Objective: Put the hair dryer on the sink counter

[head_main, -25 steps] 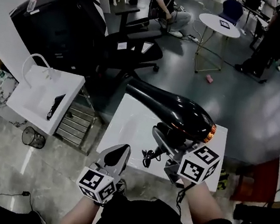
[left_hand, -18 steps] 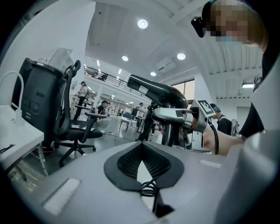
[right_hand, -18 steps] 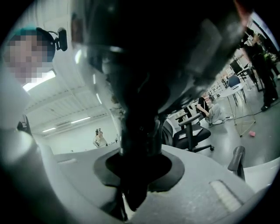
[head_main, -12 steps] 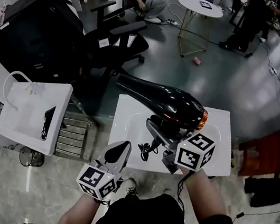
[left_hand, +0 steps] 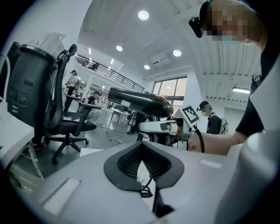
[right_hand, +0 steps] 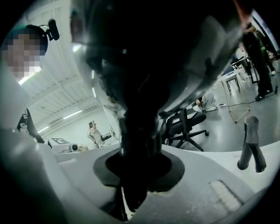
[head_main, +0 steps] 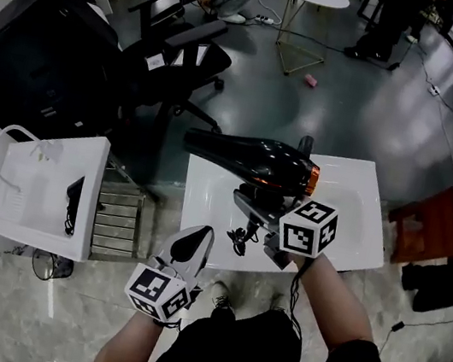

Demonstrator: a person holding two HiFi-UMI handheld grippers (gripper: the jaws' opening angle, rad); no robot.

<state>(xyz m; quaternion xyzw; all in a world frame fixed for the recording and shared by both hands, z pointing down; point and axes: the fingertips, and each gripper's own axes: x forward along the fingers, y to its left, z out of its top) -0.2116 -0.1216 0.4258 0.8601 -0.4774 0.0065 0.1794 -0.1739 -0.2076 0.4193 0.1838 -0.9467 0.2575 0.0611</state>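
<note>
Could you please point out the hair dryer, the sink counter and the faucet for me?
hair dryer (head_main: 248, 158): head view, black barrel.
sink counter (head_main: 359, 238): head view, bare white top.
faucet (right_hand: 250, 141): right gripper view, dark stem.

The glossy black hair dryer (head_main: 252, 159), with an orange ring at its rear end, hangs level over the white sink worktop (head_main: 348, 232), clear of it, nozzle towards the worktop's left edge. Its handle is clamped in the right claw (head_main: 250, 202); its bundled black cord (head_main: 240, 239) dangles below.

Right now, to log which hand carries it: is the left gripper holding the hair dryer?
No, the right gripper clamps the hair dryer by its handle; the left gripper holds nothing.
</note>
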